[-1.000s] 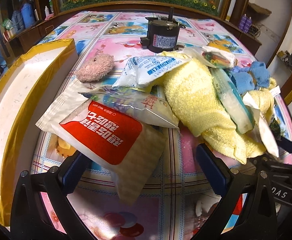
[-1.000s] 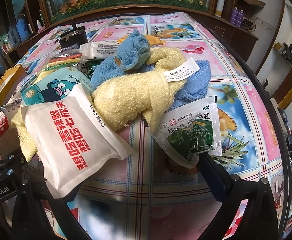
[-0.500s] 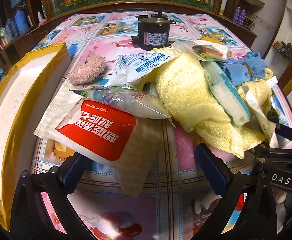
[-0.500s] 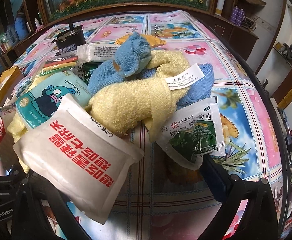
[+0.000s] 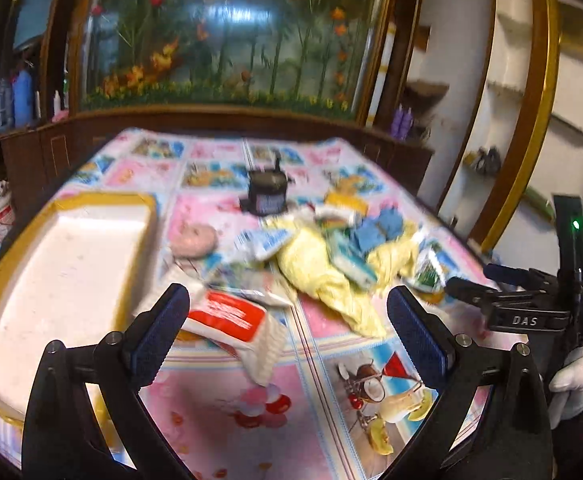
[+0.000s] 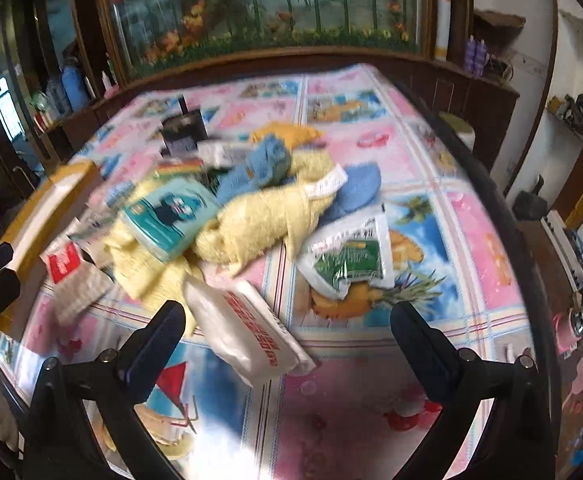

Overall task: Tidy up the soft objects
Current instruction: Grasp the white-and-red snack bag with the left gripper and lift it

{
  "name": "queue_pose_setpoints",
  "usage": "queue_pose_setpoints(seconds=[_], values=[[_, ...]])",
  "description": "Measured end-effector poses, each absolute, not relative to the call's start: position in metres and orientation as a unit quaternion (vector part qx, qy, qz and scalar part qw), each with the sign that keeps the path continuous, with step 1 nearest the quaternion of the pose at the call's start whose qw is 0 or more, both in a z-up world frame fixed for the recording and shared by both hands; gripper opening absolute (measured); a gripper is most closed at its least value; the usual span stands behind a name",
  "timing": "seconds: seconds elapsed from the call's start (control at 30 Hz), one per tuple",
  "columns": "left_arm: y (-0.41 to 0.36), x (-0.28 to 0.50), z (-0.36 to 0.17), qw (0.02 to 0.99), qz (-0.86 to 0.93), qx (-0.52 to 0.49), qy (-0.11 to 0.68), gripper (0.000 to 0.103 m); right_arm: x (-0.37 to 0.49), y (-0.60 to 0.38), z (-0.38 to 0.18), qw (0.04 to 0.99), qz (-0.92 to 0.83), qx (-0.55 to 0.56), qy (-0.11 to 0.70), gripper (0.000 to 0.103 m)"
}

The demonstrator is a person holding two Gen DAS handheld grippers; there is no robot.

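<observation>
Two yellow towels (image 6: 259,220), one blue cloth (image 6: 267,164), one tray (image 5: 71,280) — and two red-printed packets (image 6: 251,332), one pink puff (image 5: 193,240).

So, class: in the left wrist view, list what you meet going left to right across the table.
White tray → pink puff → black motor → blue cloth → green sachet → right gripper.

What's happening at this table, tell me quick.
A person holds a tool in each hand above a heap of soft things: yellow towels, a blue cloth and sealed packets. Both the left tool and the right tool are open and hold nothing. A white tray with a yellow rim lies beside the heap. The pictures are blurred.
</observation>
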State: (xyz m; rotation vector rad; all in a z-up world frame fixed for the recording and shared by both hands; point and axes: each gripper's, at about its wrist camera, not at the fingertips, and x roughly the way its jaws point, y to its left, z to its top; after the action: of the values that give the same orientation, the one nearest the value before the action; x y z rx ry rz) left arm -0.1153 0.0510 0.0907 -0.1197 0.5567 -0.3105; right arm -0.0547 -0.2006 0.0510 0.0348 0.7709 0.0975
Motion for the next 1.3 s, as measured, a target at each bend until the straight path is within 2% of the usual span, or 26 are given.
queue_pose_setpoints(seconds=[0.1,0.13,0.27,0.43,0.6,0.67,0.73,0.87,1.0,1.03,1.07,1.13,1.2,1.27,1.3], values=[[0.073,-0.117,0.095,0.943,-0.157,-0.082,0.282,0.100,-0.079,-0.209,0.072,0.957,0.047,0.011,0.285,0.103],[0.077,-0.116,0.094,0.939,-0.160,-0.088,0.292,0.100,-0.079,-0.211,0.072,0.957,0.048,0.009,0.285,0.103],[0.083,-0.116,0.084,0.930,-0.153,-0.087,0.323,0.100,-0.060,-0.217,0.052,0.923,0.078,0.033,0.376,0.102],[0.065,-0.115,0.071,0.920,-0.161,-0.055,0.352,0.100,-0.058,-0.202,0.023,0.902,0.094,0.021,0.421,0.102],[0.054,-0.089,0.059,0.908,-0.163,-0.056,0.382,0.100,-0.053,-0.193,0.018,0.896,0.111,0.034,0.429,0.102],[0.054,-0.074,0.053,0.899,-0.157,-0.077,0.403,0.099,-0.051,-0.193,0.019,0.896,0.115,0.034,0.428,0.102],[0.057,-0.057,0.046,0.888,-0.151,-0.110,0.420,0.094,-0.049,-0.194,0.017,0.894,0.117,0.040,0.431,0.102],[0.061,-0.030,0.031,0.878,-0.115,-0.152,0.439,0.094,-0.047,-0.200,0.015,0.890,0.122,0.059,0.435,0.102],[0.050,-0.017,0.017,0.878,-0.092,-0.137,0.449,0.093,-0.045,-0.200,0.013,0.886,0.130,0.065,0.441,0.102],[0.050,-0.018,0.017,0.881,-0.095,-0.134,0.445,0.081,-0.044,-0.199,0.012,0.884,0.130,0.063,0.444,0.102],[0.050,-0.020,0.018,0.882,-0.102,-0.134,0.440,0.056,-0.044,-0.199,0.011,0.883,0.130,0.062,0.446,0.102],[0.056,-0.027,0.022,0.880,-0.117,-0.147,0.435,0.041,-0.043,-0.198,0.010,0.880,0.134,0.062,0.450,0.102],[0.063,-0.039,0.030,0.882,-0.128,-0.156,0.426,0.035,-0.042,-0.197,0.009,0.878,0.139,0.062,0.455,0.102],[0.070,-0.055,0.042,0.885,-0.139,-0.160,0.414,0.013,-0.040,-0.196,0.009,0.875,0.142,0.056,0.458,0.102],[0.073,-0.063,0.048,0.886,-0.144,-0.165,0.408,0.013,-0.039,-0.194,0.009,0.876,0.139,0.051,0.460,0.102]])
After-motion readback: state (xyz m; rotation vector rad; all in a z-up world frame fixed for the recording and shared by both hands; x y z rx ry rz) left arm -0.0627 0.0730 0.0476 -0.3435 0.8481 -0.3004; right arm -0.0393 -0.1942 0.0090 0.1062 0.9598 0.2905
